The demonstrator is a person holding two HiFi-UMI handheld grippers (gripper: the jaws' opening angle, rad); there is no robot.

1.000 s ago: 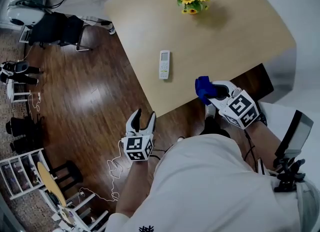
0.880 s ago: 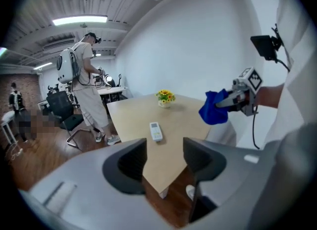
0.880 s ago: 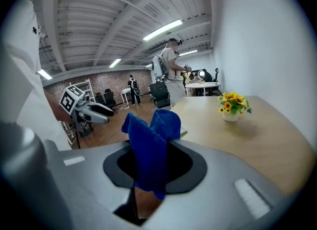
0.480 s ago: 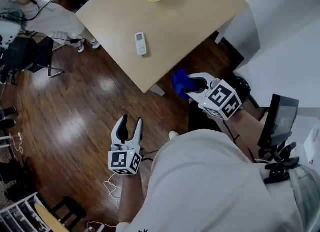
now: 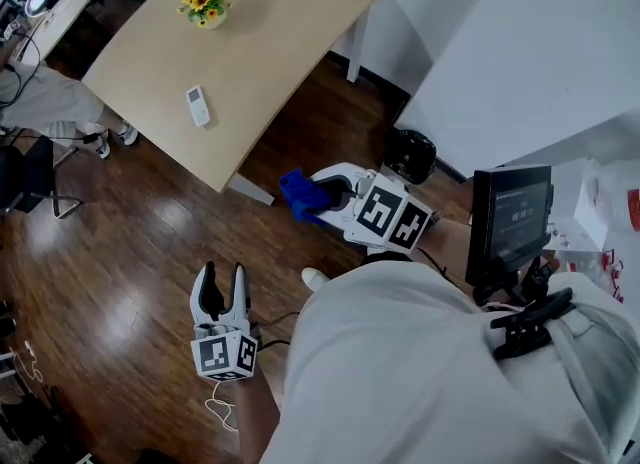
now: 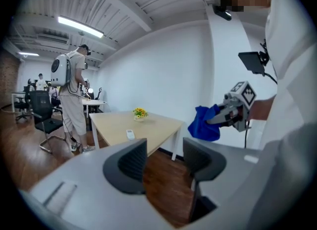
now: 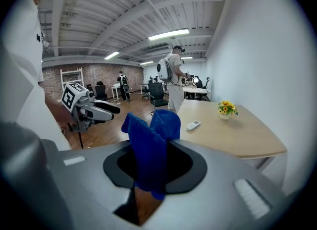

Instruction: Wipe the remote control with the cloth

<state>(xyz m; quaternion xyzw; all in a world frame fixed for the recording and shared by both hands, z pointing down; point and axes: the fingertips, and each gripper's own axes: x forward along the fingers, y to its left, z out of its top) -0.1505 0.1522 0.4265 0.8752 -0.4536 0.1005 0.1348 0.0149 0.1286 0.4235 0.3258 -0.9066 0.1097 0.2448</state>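
Toward the counter's near edge lies the remote control, a slim white oblong, flat and untouched, well apart from the right tongs, which clamp a bunched blue cloth over the floor; the left tongs stand narrowly apart, empty.

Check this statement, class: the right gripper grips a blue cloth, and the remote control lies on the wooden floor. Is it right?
One part is wrong. The remote control lies on the table instead, as the head view shows. The right gripper does grip the blue cloth.
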